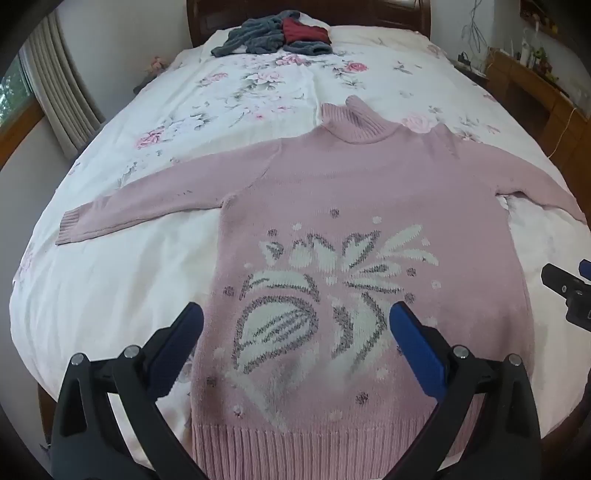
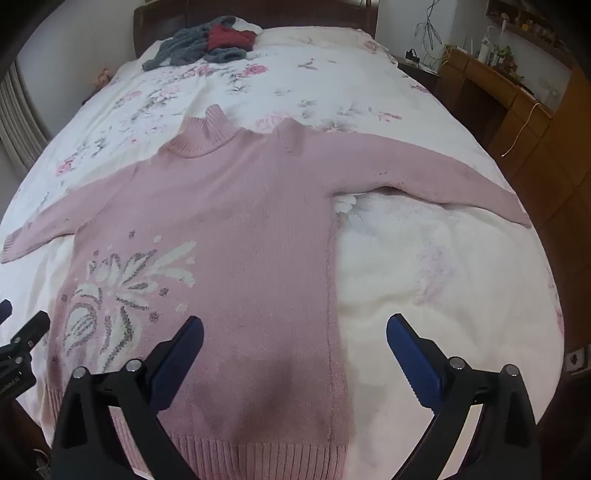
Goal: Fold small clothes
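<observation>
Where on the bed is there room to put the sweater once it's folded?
Bare quilt lies right of the pink sweater, below its right sleeve. More lies between the collar and the grey and red clothes pile, and below the left sleeve. The middle is covered by the sweater, and the headboard end by the pile.

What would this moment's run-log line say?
stage: pre-fold | pink sweater: flat on bed, sleeves spread | left gripper: open, empty | right gripper: open, empty
</observation>
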Demonstrator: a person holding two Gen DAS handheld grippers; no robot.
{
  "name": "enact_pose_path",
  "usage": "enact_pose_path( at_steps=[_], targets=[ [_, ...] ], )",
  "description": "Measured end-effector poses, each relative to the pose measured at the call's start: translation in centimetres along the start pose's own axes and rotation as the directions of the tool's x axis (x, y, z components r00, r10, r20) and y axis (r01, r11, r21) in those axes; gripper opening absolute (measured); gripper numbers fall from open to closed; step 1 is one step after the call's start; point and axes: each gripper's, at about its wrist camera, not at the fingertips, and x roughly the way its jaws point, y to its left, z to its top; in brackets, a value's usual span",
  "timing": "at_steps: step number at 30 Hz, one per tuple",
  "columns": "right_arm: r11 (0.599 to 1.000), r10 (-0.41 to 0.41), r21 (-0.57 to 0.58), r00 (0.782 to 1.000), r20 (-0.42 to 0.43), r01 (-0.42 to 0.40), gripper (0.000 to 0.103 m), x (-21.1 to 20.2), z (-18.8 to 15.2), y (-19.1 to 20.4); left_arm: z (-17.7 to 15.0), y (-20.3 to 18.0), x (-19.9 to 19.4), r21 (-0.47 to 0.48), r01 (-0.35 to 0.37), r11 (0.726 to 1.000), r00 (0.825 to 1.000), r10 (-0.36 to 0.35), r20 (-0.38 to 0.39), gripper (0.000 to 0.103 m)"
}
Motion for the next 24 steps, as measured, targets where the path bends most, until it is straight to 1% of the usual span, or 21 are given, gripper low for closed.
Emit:
enact_pose_path(
  at_steps=[5,7,9,12,24],
  targets=[
    [1.000,-0.012,-0.001,1.000,-0.010,0.012,0.099,0.25,0.23,-0.10,0.37,0.40,-0.20,-0.016,0.015,1.000,1.000,-0.015,0.004,0.100],
    [1.000,-0.002,0.001,1.000,0.009,0.002,0.099,-0.07,0.38,-0.32,0.24,0.74,-0.25,-0.030,0.016,0.999,1.000,-0.016,0.016,0.100],
    [1.000,-0.003,0.000,1.000,0.009,0.003,0.099,0.00,0.49,-0.51,0.30,0.67,-0.39,-0.029,0.001,1.000,1.000,0.000,0.027,0.100],
    [1.000,-0.006,-0.001,1.000,0.008,0.006,0.099,0.10,0.72,-0.32,0.16,0.53,-0.36,-0.033,-0.004,0.999,0.999,0.005,0.040,0.100],
    [1.000,-0.007,-0.002,1.000,0.010,0.007,0.099,0.25,0.21,0.02,0.03,0.85,-0.27,-0.040,-0.014,0.999,0.999,0.015,0.042,0.100]
  ],
)
